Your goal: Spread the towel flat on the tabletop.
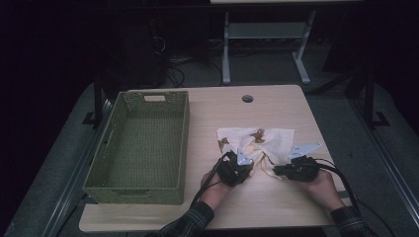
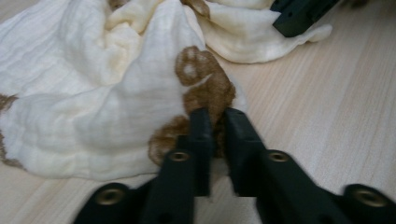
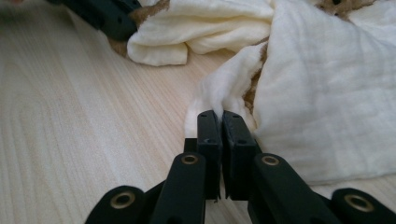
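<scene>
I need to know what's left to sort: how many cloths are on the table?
1: a cream cloth with brown patches lies crumpled right of the basket, pinched by both grippers. Nothing else shows under its folds.

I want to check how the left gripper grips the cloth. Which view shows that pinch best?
The left gripper view: the left gripper has its jaws closed on a brown patch at the cloth edge. The high view shows the gripper from above with the pinch hidden; the right gripper view shows it far off.
</scene>
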Demonstrator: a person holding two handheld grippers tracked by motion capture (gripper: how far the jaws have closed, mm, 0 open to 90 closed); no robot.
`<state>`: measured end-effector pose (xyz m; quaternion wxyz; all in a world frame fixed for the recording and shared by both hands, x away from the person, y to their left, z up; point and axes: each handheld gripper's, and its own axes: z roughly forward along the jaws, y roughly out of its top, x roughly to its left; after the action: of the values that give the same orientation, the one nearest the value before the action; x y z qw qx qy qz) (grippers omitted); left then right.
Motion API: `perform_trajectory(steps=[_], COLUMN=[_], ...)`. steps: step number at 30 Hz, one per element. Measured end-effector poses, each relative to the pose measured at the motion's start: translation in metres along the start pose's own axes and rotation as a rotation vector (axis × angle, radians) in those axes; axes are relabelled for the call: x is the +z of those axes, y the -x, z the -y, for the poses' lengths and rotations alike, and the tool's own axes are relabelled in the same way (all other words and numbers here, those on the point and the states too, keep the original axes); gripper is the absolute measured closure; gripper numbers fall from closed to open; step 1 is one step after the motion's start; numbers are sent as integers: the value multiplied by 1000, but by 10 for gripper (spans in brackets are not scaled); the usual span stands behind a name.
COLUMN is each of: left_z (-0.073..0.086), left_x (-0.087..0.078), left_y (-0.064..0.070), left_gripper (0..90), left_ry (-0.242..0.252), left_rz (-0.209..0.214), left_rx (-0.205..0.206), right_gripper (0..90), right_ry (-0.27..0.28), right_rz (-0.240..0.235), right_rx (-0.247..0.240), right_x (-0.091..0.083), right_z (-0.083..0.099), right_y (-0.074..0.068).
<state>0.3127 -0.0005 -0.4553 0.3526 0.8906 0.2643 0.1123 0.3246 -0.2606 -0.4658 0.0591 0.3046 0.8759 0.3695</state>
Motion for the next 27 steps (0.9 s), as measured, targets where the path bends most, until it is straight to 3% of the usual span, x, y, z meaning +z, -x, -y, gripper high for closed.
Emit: perform_trajectory(steps=[11,16,20,23,27], left_z=[-9,-10,-11,-11,-11], left_x=[-40,-49,-50,-44,-30], left_y=[-16,-29,-38,-43,-53], left_gripper=[878,879,880,880,879], left_ry=[118,147,147,133,87], left_rz=[-41,-72,-105,-125,-156], left_rx=[-43,-88,-108,-145,-160], right_gripper=[869,873,873,873,873], right_ry=[110,155,163,157,128], right_rz=[38,73,97,111,127], right_rx=[-17,14,44,54,72], right_x=[-34,-51,-58,-57,-49], right_z=[-3,0,4,5,5], right_y=[11,25,36,44,58])
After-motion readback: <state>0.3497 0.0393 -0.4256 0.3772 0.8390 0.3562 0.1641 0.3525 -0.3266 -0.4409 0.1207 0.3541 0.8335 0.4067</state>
